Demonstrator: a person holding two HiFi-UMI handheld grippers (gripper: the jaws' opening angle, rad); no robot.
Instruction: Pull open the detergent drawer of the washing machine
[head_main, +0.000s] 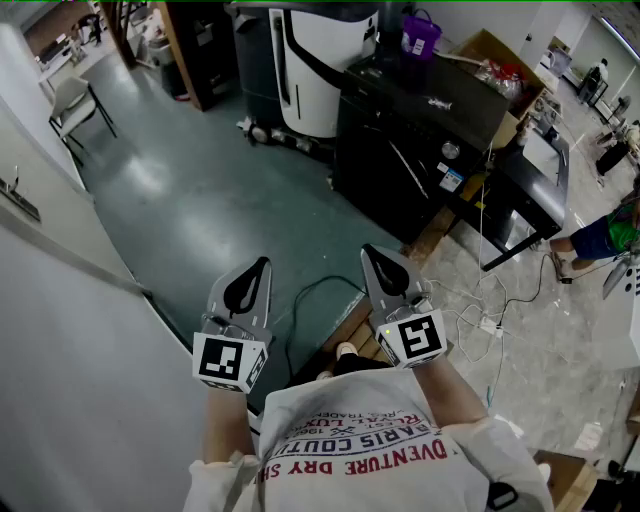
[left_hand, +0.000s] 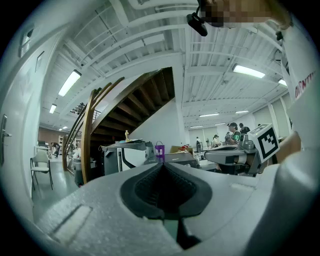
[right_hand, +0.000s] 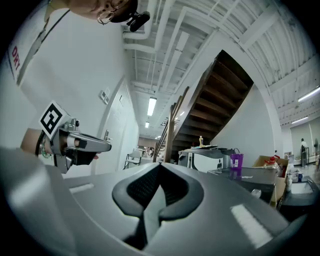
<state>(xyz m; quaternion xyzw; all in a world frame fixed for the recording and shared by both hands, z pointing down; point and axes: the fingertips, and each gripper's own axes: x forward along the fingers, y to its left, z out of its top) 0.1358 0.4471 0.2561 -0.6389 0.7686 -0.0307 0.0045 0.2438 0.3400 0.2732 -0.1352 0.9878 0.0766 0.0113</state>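
I can make out no washing machine or detergent drawer in any view. Both grippers are held level in front of the person's chest, side by side above the floor. In the head view my left gripper (head_main: 250, 273) has its jaws together and nothing between them. Its own view shows the dark pads (left_hand: 162, 187) meeting at the tip. My right gripper (head_main: 380, 262) is likewise shut and empty, with its pads (right_hand: 172, 187) closed in its own view. Each gripper shows in the other's view: the right gripper (left_hand: 235, 155) and the left gripper (right_hand: 87, 144).
A white wall (head_main: 60, 330) runs along the left. Ahead stand a white-and-black machine (head_main: 320, 60), a black cabinet (head_main: 420, 130) with a purple bucket (head_main: 420, 35) on it, and a cardboard box (head_main: 500, 60). Cables (head_main: 470, 310) lie on the floor. A chair (head_main: 75, 105) stands far left, by a wooden staircase (left_hand: 95, 130).
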